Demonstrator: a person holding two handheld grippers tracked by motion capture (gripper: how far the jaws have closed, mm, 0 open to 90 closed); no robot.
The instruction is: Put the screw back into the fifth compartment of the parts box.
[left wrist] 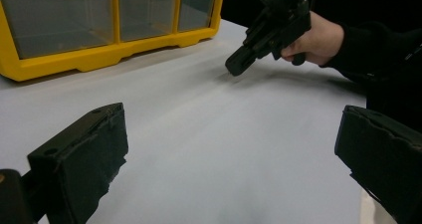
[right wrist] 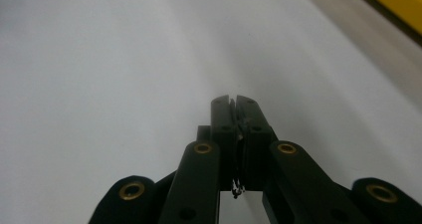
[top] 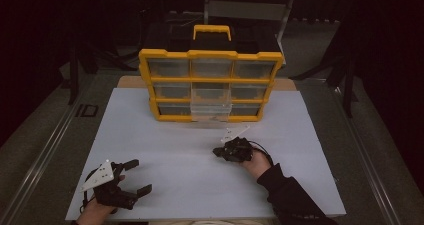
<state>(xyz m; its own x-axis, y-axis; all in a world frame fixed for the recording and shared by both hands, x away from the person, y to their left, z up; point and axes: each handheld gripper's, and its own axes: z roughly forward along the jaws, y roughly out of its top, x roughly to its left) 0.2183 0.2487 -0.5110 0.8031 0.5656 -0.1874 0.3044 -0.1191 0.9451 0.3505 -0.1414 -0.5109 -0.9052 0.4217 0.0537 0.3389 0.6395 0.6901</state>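
A yellow organiser box (top: 146, 80) with clear drawers and a black-and-yellow handle stands at the far middle of the white table (top: 200, 185). Its lower middle drawer (top: 211, 113) sticks out a little toward me. My left gripper (top: 141, 176) rests near the table's front left corner with its jaws wide apart and nothing between them (left wrist: 231, 154). My right gripper (top: 216, 151) hovers just over the table's middle, in front of the box, pointing left and held by a hand in a dark sleeve. Its jaws are pressed together (right wrist: 233, 100). A tiny dark speck hangs behind the pads; I cannot tell what it is.
The organiser's yellow base (left wrist: 99, 55) lies ahead and to the left in the left gripper view, with the right gripper (left wrist: 236, 64) farther off at the upper right. Dark floor, metal rails and stands surround the table. A yellow corner (right wrist: 398, 0) shows in the right gripper view.
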